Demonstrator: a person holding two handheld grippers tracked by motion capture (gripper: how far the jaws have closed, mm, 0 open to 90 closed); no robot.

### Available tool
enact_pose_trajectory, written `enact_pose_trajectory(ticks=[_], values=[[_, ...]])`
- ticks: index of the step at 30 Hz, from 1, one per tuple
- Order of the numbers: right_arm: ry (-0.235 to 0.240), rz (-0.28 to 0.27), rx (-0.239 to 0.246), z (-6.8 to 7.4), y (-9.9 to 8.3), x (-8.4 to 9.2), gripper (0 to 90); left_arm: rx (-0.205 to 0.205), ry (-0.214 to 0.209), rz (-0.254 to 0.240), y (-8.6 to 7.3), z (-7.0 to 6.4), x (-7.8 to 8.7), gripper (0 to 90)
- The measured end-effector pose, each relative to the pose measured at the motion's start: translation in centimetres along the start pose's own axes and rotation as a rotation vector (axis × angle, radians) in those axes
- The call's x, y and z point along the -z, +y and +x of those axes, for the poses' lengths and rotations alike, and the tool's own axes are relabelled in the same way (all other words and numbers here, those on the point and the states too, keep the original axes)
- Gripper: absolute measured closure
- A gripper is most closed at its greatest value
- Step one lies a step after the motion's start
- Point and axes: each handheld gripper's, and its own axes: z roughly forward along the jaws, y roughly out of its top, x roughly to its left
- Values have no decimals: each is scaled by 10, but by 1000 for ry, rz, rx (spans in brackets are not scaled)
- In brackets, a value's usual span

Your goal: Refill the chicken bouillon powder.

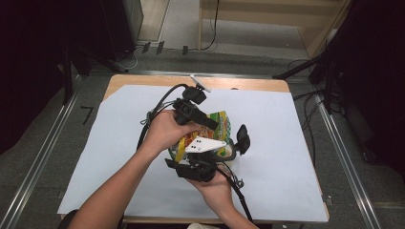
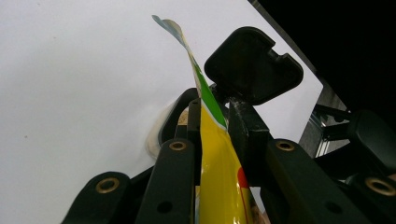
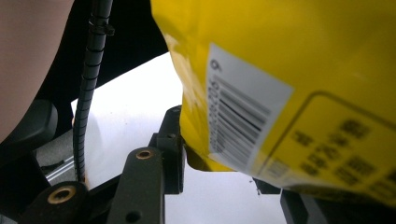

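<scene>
Right hand-held gripper: the right hand-held gripper (image 1: 228, 153), at 6 o'clock of the bench, is clamped on the lower edge of the yellow and green crinkly plastic snack bag (image 1: 217, 125); its barcode side fills the right gripper view (image 3: 289, 88).
Left hand-held gripper: the left hand-held gripper (image 1: 208, 122), at 10 o'clock of the bag, has its jaws pressed together on the bag's upper edge (image 2: 212, 140).
Bag: held off the pale blue paper sheet (image 1: 124, 157) between both grippers, near the bench's middle.
In the way: the two black cables (image 1: 148, 121) loop just beside the hands.
Edges: the wooden bench (image 1: 267, 85) shows past the sheet at 12 o'clock.
Open room: bare sheet lies at 3 and 9 o'clock.
Far: grey floor (image 1: 181, 28) with black stand legs (image 1: 305, 69) at 1 o'clock.
</scene>
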Motion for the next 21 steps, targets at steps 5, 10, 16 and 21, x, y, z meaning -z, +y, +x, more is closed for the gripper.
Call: enact_pose_trajectory(ticks=[5,10,16,21], values=[[0,-11,-1,0,2,2,629,-10,4,7,2,-2,1,793],[-12,21,36,2,-5,-3,624,-5,-22,-5,-11,2,2,806],[1,69,161,10,-20,-14,583,6,-60,26,-32,15,10,829],[46,85,190,10,-27,-20,534,28,-99,38,-46,28,14,883]])
